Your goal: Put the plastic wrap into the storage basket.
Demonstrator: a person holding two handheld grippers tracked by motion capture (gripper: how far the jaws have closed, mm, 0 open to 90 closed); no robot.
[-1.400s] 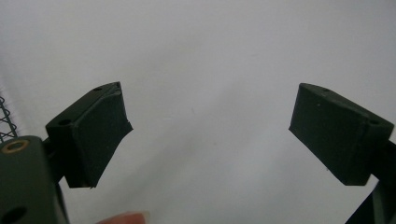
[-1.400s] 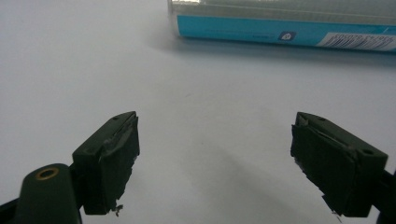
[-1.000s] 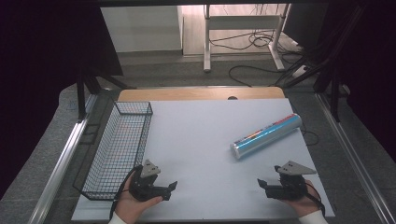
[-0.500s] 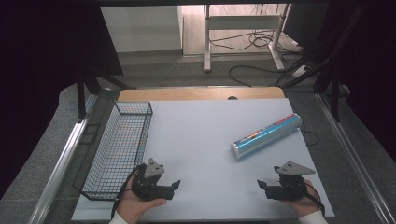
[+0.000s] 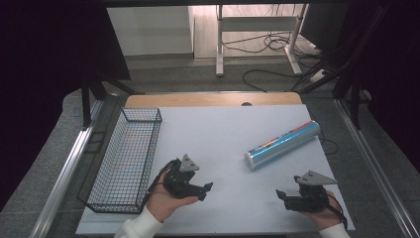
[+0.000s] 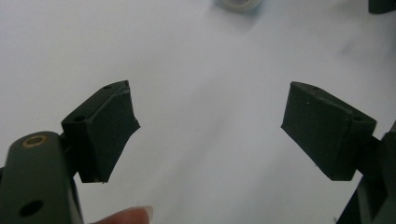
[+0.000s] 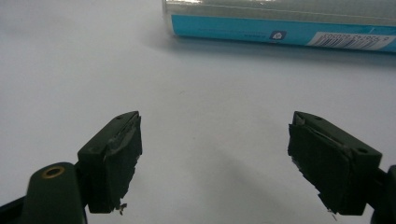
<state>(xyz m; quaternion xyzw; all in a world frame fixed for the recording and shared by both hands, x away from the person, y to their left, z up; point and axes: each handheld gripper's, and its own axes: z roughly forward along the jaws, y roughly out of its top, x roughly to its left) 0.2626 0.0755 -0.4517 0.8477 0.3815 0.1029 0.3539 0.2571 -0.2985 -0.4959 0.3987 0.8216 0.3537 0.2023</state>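
So we're basically at the very start here. The blue-and-silver foil roll (image 5: 283, 145) is lying on its side on the white table (image 5: 218, 134), untouched, and the wire basket (image 5: 128, 158) at the left edge has nothing in it as far as we can tell. Our guess is the roll is meant to go in the basket, so pretty much everything is left to do: reach, grab, carry, drop.

Our right gripper (image 5: 281, 194) sits near the bottom right of the table with its jaws spread wide and nothing between them. The roll lies ahead of it and well apart, angled across the upper edge of the right gripper view (image 7: 280, 23).

Our left gripper (image 5: 208, 186) is also wide open and empty, resting just beside the basket, with the roll's end (image 6: 240, 4) far off across the table.
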